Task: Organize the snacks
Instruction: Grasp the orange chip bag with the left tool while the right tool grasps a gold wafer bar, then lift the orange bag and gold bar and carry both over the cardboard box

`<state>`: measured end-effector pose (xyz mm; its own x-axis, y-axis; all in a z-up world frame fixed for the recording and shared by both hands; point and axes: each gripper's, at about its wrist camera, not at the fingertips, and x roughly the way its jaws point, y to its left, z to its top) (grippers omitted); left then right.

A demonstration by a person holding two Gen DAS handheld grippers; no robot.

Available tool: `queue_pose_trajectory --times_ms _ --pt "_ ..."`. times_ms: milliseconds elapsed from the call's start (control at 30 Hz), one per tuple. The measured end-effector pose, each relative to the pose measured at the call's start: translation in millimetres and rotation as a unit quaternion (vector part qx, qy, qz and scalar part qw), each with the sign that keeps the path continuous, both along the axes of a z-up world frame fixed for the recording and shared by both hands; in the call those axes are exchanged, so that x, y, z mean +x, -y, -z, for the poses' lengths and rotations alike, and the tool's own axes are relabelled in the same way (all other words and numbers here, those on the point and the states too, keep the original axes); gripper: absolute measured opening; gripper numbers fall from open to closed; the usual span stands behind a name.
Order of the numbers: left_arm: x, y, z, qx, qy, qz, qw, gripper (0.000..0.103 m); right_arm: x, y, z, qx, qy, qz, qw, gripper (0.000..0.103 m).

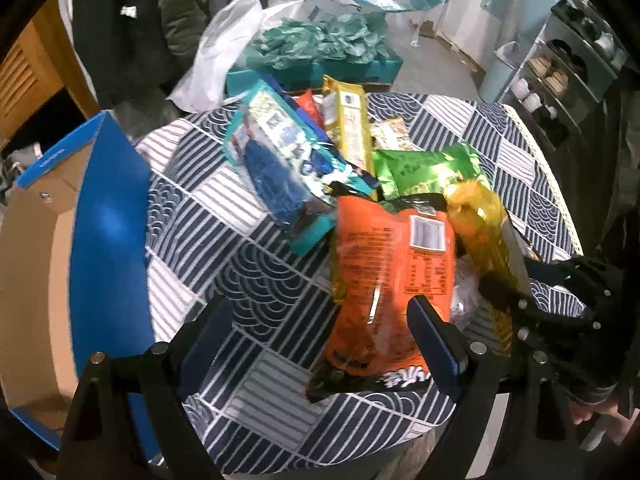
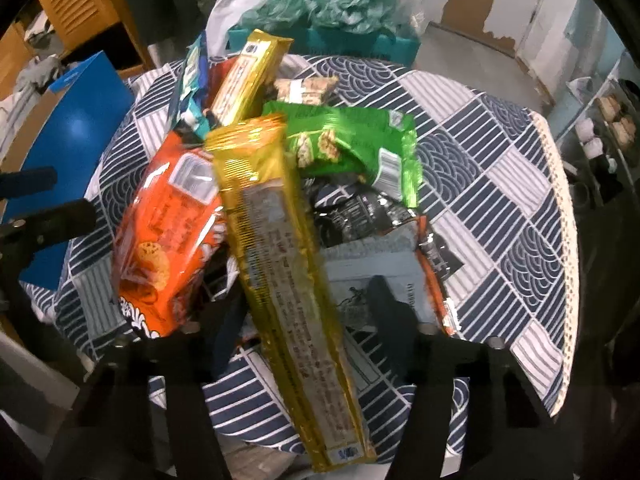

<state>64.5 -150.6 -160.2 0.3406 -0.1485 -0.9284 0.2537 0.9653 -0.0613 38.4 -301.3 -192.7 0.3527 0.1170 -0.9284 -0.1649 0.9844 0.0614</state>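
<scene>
Patterned navy-and-white cloth (image 1: 256, 264) covers the round table in the left wrist view, with a blue cardboard box (image 1: 108, 216) at nine o'clock and a teal crate of crumpled wrap (image 1: 320, 44) at twelve. Snack packets pile at centre; the orange packet (image 1: 384, 264) lies nearest. Spread wide, the left gripper (image 1: 320, 340) has one finger over that packet's lower edge, pinching nothing. At three o'clock the right gripper (image 1: 552, 312) is blurred.

From the right wrist, a long gold packet (image 2: 280, 240) runs from centre to six o'clock between the right tongs (image 2: 304, 320); whether the pads press it I cannot tell. A green packet (image 2: 352, 148) sits at one o'clock; a black one beneath is mostly hidden.
</scene>
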Motion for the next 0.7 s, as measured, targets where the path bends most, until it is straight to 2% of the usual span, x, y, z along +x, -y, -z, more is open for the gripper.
queue_pose_trajectory --times_ms 33,200,333,500,700 --pt "-1 2 1 -0.005 -0.004 0.003 1.0000 0.090 0 0 -1 0.005 -0.001 -0.002 1.000 0.032" --pt "-8 16 4 -0.022 -0.006 0.019 0.9996 0.090 3 11 -10 0.040 0.002 0.024 0.999 0.032" --pt "-8 31 11 0.000 -0.006 0.037 0.9993 0.090 5 20 -17 0.052 0.008 0.044 0.998 0.031" --pt "-6 39 18 -0.006 -0.015 0.039 0.9991 0.090 3 28 -20 0.062 0.011 0.053 0.997 0.031" --pt "2 44 38 0.010 -0.039 0.034 0.9986 0.090 1 35 -20 0.070 0.011 0.061 0.996 0.031"
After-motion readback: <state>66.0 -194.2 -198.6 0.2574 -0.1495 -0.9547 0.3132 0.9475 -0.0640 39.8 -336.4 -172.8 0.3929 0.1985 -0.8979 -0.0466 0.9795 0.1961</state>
